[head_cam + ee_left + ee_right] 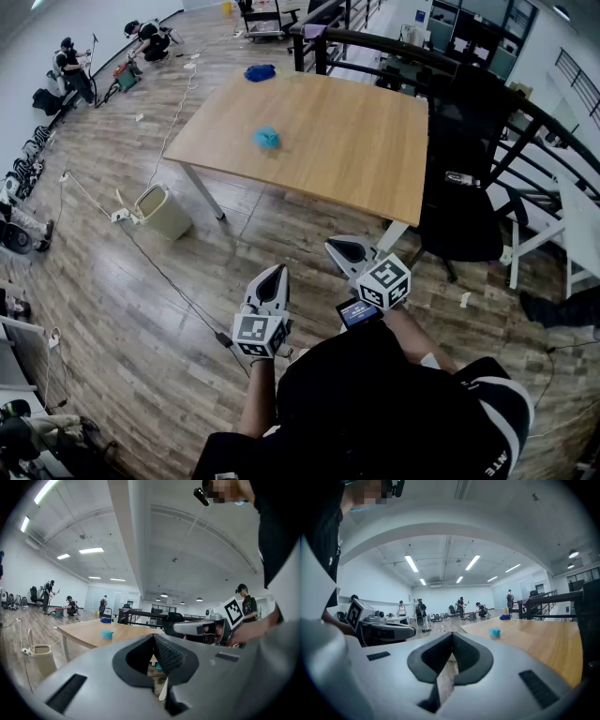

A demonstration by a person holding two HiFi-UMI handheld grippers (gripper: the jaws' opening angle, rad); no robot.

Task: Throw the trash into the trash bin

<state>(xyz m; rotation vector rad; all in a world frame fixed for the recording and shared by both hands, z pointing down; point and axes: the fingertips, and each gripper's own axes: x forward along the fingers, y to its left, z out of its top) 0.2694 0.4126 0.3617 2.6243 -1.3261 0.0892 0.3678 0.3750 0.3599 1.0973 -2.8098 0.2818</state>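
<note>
A crumpled light-blue piece of trash (266, 138) lies on the wooden table (356, 159); it also shows in the left gripper view (107, 634) and in the right gripper view (494, 632). A darker blue piece of trash (260, 72) sits at the table's far edge. The beige trash bin (164, 211) stands on the floor left of the table, and it appears low on the left in the left gripper view (43, 656). My left gripper (275, 273) and right gripper (343, 247) hover side by side in front of the table, well short of it. Both are shut and hold nothing.
A black office chair (469, 187) stands at the table's right corner. Cables (178, 291) run across the wooden floor near the bin. A dark railing (525, 122) runs along the right side. People (70, 66) work at the far left wall.
</note>
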